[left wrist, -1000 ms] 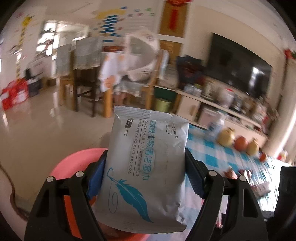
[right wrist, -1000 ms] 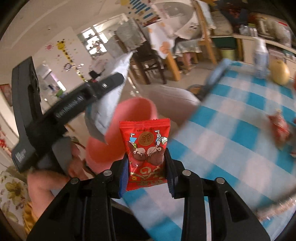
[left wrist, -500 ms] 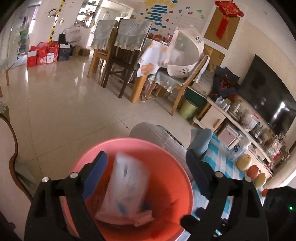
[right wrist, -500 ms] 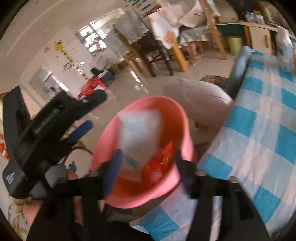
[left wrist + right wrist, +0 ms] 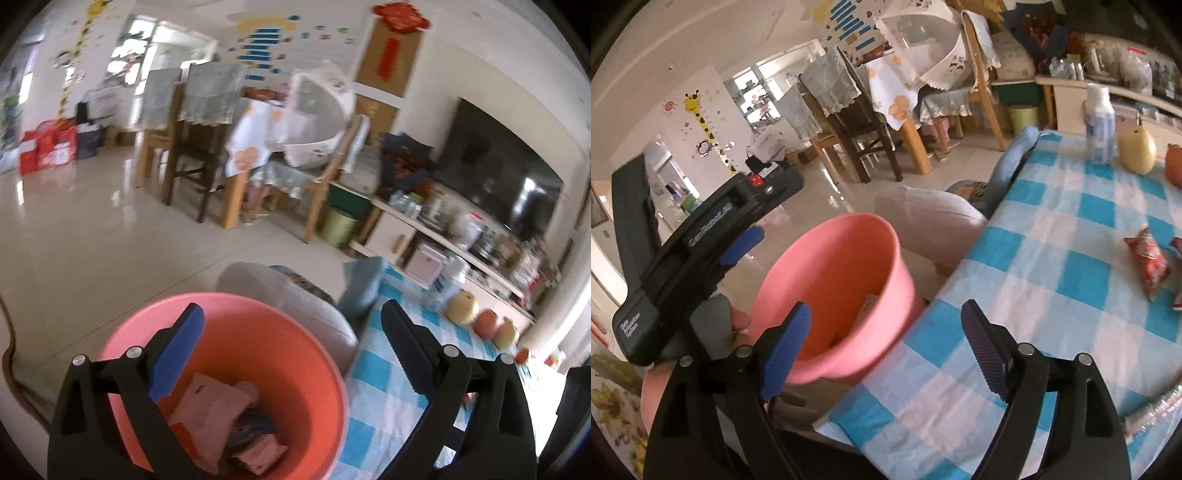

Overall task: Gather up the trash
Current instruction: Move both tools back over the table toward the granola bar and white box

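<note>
Both grippers had just been opening and stood wide with nothing between their jaws: the left gripper (image 5: 291, 328) over the pink bin (image 5: 317, 369), where dropped packets (image 5: 218, 410) lay. The right gripper (image 5: 886, 328) was nearer the remaining red wrapper (image 5: 1147, 264), which lay ahead to its right on the checked tablecloth (image 5: 1052, 258), long axis running away from the fingers. Open cloth lay between, well clear of the table edge.

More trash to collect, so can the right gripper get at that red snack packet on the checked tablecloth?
Probably yes: the right gripper is open and empty, and the red packet lies flat with bare cloth between.
</note>
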Demonstrator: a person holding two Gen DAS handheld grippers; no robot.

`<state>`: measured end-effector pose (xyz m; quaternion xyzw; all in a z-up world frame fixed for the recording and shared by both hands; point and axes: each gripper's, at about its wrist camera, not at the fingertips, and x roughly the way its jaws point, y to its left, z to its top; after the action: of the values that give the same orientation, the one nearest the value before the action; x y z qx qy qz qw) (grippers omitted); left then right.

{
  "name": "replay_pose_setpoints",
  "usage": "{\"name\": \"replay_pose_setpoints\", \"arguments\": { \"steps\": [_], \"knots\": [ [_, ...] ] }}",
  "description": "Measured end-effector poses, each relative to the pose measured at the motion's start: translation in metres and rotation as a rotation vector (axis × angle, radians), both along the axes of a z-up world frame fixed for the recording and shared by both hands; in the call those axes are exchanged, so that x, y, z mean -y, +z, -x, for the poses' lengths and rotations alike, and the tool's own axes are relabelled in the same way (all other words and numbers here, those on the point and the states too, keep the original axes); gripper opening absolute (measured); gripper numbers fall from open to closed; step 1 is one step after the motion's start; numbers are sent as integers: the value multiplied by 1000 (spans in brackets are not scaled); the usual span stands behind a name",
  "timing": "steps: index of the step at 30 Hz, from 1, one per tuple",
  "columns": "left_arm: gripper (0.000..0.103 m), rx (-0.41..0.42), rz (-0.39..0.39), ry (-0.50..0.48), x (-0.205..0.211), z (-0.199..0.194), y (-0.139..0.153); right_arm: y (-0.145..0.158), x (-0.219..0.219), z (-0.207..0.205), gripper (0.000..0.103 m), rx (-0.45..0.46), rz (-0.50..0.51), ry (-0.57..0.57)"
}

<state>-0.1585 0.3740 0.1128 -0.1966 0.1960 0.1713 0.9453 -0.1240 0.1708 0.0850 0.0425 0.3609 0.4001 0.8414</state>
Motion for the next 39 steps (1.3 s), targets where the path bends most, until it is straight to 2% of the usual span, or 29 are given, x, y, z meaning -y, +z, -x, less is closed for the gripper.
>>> {"name": "replay_pose_setpoints", "arguments": {
  "steps": [2, 3, 6, 12, 16, 21, 30, 39],
  "knots": [
    [97, 0, -19, -34, 10, -4, 0, 0, 7, 3, 85, 21, 16, -15],
    [97, -6, -30, -56, 16, -7, 0, 0, 10, 6, 90, 38, 27, -21],
    [97, -19, -35, -98, 27, -12, -1, 0, 21, 14, 90, 84, 62, -36],
    [97, -71, -27, -143, 44, -18, -4, -6, 43, 25, 90, 115, 91, -65],
    [97, -86, 12, -200, 54, -24, -8, -9, 59, 28, 90, 116, 102, -91],
    [97, -120, -2, -268, 74, -34, -16, -10, 79, 30, 90, 119, 93, -122],
    [97, -159, -60, -301, 101, -43, -21, -10, 107, 31, 90, 111, 72, -170],
    [97, -185, -51, -308, 112, -49, -27, -8, 130, 31, 93, 121, 63, -219]
  ]
}}
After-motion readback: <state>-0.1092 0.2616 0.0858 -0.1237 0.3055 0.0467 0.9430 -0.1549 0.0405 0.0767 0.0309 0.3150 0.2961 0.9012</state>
